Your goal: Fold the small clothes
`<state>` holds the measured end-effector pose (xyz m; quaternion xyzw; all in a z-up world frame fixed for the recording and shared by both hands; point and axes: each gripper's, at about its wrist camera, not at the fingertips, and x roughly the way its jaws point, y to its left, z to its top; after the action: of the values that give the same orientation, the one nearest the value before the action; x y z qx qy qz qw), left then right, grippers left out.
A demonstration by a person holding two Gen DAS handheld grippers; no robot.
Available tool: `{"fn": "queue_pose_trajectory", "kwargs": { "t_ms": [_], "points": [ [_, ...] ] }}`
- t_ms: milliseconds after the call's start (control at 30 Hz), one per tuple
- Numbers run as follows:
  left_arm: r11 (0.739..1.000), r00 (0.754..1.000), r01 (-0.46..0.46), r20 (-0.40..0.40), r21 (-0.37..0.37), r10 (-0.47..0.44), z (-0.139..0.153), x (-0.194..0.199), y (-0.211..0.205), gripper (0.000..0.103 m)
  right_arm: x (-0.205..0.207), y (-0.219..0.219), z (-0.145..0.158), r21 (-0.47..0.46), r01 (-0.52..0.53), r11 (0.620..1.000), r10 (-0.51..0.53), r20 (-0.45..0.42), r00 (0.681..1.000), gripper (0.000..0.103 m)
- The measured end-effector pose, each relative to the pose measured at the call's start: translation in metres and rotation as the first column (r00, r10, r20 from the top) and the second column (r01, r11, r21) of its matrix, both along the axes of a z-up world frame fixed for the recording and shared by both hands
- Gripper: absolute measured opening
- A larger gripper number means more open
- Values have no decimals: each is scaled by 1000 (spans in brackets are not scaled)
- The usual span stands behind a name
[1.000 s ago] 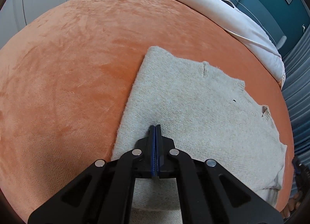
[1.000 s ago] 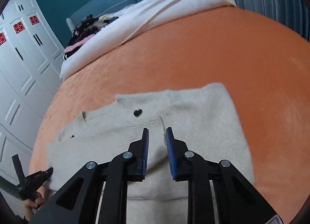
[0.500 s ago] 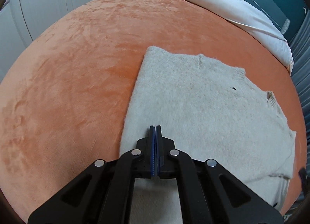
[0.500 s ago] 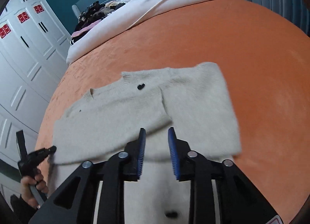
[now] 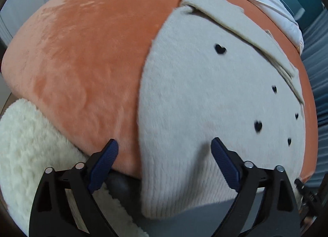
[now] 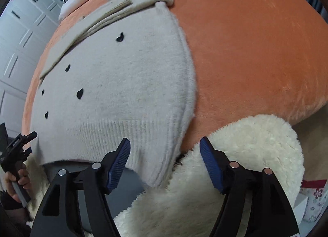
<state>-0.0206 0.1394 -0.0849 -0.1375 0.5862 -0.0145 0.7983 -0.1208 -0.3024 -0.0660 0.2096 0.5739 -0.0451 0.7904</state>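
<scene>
A small cream knit sweater (image 5: 205, 93) with black hearts lies on the orange blanket (image 5: 82, 52), its ribbed hem hanging over the bed's near edge. A sleeve (image 5: 235, 21) is folded across its far end. It also shows in the right wrist view (image 6: 123, 83). My left gripper (image 5: 164, 150) is open and empty, just in front of the hem's left corner. My right gripper (image 6: 165, 146) is open and empty, in front of the hem's right corner. The left gripper (image 6: 18, 148) shows in the right wrist view, held by a hand.
A fluffy white rug (image 6: 235, 165) lies on the floor below the bed edge, also in the left wrist view (image 5: 30, 144). A white duvet (image 5: 266, 1) sits at the bed's far end. White wardrobe doors (image 6: 20, 21) stand at left.
Both grippers pulled back to the bed's near edge. The left gripper went from shut to open; the right opened wider. The sweater now lies unfolded toward me, hearts up, hem over the edge.
</scene>
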Motion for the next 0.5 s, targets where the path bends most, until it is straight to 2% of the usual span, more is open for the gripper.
{"fn": "queue_pose_trajectory", "kwargs": {
  "t_ms": [100,133,167,200,233,267,300,400,500],
  "points": [
    [1000,1000,10,-13,-6,-10,-3,-2,-10,92,15,9,-13,55,-35,998,37,-35,999,75],
    [1000,1000,7,-15,4,-7,-4,-1,-12,92,19,11,-17,69,-47,997,49,-40,998,67],
    [1000,1000,2,-17,13,-2,-3,1,-12,87,29,16,-18,94,-61,994,65,-39,997,42],
    [1000,1000,-3,-12,15,3,0,1,-11,71,32,18,-18,101,-57,993,62,-39,997,28],
    [1000,1000,10,-5,-14,-10,2,-1,-11,56,31,18,-19,114,-48,992,53,-39,998,12],
    [998,999,24,-24,-62,-25,4,0,-8,31,28,14,-16,152,-25,988,28,-16,999,11],
    [995,999,19,-38,-96,-23,6,-1,-4,13,24,14,-10,167,-5,986,1,21,1000,11],
    [987,999,12,-36,-161,-18,21,-5,9,8,6,8,15,217,10,976,-37,121,992,9],
    [985,998,53,-26,-165,-58,36,-2,10,7,-15,13,35,193,-35,981,8,141,990,8]
  ]
}}
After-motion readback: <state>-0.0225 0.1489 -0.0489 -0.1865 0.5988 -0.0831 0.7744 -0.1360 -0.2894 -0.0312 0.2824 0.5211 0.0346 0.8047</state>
